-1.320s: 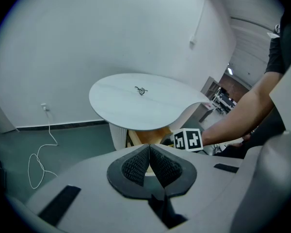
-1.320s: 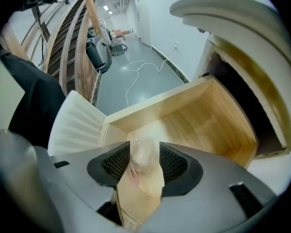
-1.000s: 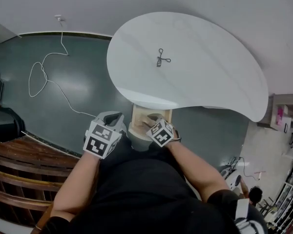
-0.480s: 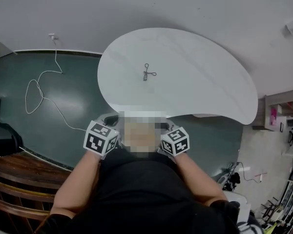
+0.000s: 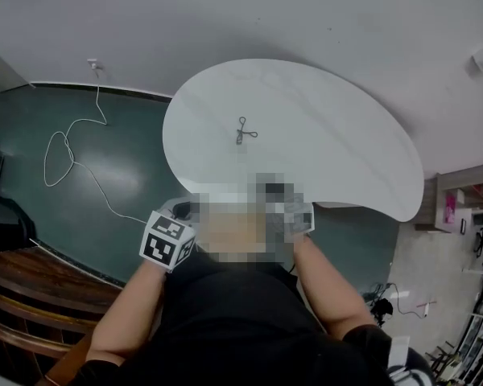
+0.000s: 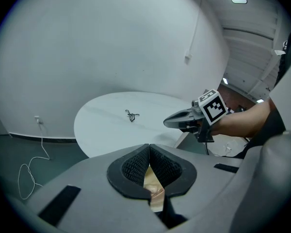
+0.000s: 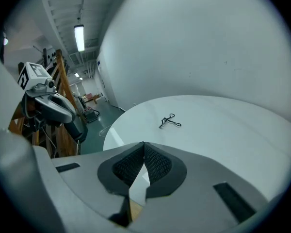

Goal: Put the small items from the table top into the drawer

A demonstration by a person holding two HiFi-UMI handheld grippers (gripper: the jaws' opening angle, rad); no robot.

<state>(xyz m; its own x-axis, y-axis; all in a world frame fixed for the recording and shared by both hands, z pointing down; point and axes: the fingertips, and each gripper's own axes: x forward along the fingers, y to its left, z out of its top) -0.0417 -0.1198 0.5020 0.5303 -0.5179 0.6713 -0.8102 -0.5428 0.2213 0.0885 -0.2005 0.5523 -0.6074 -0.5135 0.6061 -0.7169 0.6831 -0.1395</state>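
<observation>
The left gripper (image 6: 148, 148) is clenched, its 2 ribbed pads pressed together at the tips with nothing caught between them. The right gripper (image 7: 144, 145) is clenched the same way, pads meeting at the tips and empty. Both are held near the person's body at the near edge of the white table (image 5: 346, 135), side by side and apart, each visible in the other's view with its marker cube on top. In the head view a mosaic patch covers the right gripper and the space between the 2 grippers. The only task thing in sight is 1 small black item (image 5: 244, 129), thin and wiry with loops. It lies flat on the table top, out toward the middle of the curved slab, well apart from both grippers and untouched. The rest of the table top around it is plain white. On the dark green floor to the person's left a white cable (image 5: 64, 147) trails in loose loops from the wall, and wooden slats (image 5: 24, 284) show at the lower left.
</observation>
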